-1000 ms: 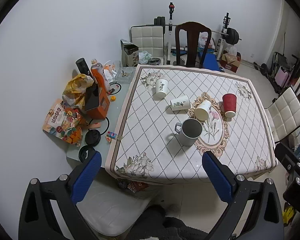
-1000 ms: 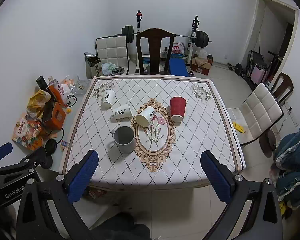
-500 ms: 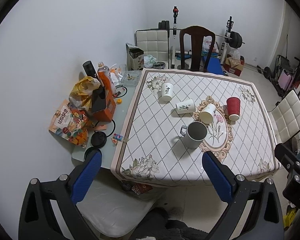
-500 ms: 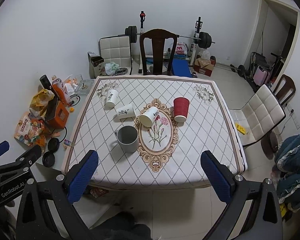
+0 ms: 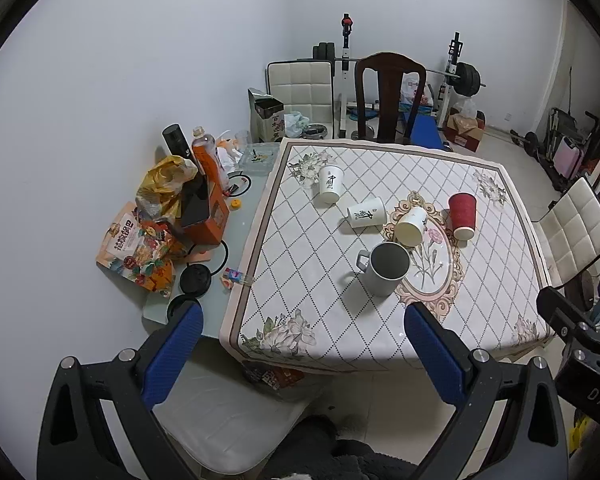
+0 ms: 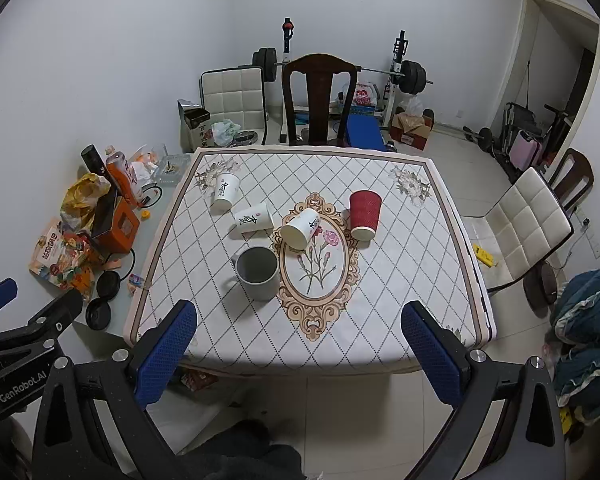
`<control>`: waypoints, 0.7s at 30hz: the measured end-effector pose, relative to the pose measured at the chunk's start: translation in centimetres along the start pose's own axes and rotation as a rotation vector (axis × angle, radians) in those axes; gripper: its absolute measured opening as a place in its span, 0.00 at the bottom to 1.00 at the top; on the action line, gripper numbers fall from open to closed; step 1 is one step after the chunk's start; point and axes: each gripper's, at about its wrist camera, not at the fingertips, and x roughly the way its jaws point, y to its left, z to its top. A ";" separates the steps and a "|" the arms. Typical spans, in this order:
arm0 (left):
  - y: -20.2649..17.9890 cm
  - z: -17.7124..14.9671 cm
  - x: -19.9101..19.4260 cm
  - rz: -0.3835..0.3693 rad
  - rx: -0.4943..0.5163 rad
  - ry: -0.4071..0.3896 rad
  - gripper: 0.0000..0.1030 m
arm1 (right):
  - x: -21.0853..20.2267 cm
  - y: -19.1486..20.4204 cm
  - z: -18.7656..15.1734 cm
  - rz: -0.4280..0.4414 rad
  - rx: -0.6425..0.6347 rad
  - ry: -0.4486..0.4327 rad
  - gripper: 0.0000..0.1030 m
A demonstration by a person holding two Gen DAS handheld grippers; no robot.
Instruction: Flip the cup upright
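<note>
Near edge of the quilted-pattern table [image 6: 380, 320] lies bare, an easy way in. Mid-table, the grey handled mug [image 6: 257, 273] stands in front of the tipped white paper cup [image 6: 302, 229]; the inverted red ribbed paper cup [image 6: 365, 214] flanks it rightward, another fallen white cup [image 6: 253, 217] leftward.

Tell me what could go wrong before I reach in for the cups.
The white cup on its side lies close to the tipped white cup; nudging one may roll the other. The grey mug stands nearest the open right gripper, so a low approach could clip it.
</note>
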 end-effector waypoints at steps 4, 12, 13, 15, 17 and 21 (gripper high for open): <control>-0.1 0.1 0.0 -0.003 -0.002 -0.001 1.00 | 0.1 -0.1 -0.4 0.004 -0.003 0.003 1.00; 0.0 0.3 -0.1 -0.002 0.001 -0.005 1.00 | 0.3 -0.1 -0.7 0.009 -0.002 0.008 1.00; 0.0 0.4 -0.1 -0.003 0.000 -0.005 1.00 | 0.3 -0.1 -0.7 0.010 -0.002 0.008 1.00; 0.0 0.4 -0.1 -0.003 -0.002 -0.004 1.00 | 0.3 -0.1 -0.7 0.010 -0.003 0.007 1.00; 0.1 0.6 -0.2 -0.002 -0.003 -0.005 1.00 | 0.3 -0.1 -0.7 0.012 -0.003 0.008 1.00; 0.2 0.8 -0.3 -0.001 -0.004 -0.006 1.00 | 0.4 0.1 -0.8 0.018 -0.005 0.010 1.00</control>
